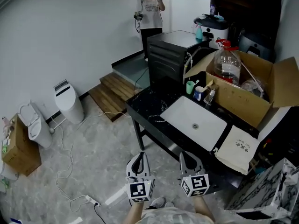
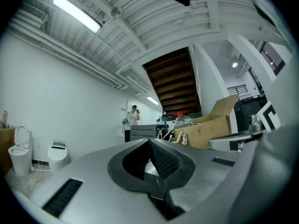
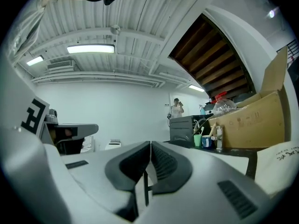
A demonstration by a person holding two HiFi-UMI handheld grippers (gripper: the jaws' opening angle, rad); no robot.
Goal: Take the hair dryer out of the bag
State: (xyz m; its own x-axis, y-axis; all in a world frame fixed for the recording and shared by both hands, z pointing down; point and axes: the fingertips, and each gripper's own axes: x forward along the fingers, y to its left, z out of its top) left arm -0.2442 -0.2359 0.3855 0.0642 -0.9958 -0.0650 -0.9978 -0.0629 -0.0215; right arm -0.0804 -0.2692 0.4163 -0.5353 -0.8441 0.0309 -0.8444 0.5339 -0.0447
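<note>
A cream cloth bag (image 1: 238, 149) with dark print lies at the right end of the black counter (image 1: 145, 107), hanging a little over its front edge. In the right gripper view the bag (image 3: 281, 166) shows at the far right. No hair dryer is visible in any view. Both grippers hang low in front of the counter, pointing level toward it and apart from the bag. My left gripper (image 1: 138, 157) (image 2: 149, 142) is shut with nothing in it. My right gripper (image 1: 187, 157) (image 3: 150, 144) is shut and empty too, and is the nearer one to the bag.
A white sink (image 1: 195, 123) is set in the counter, with cups (image 1: 194, 90) and a large open cardboard box (image 1: 246, 89) holding a water jug behind it. A black appliance (image 1: 169, 55) stands at the back. Toilets (image 1: 69, 101), another box (image 1: 19, 149) and cables lie left. A person (image 1: 151, 9) stands far back.
</note>
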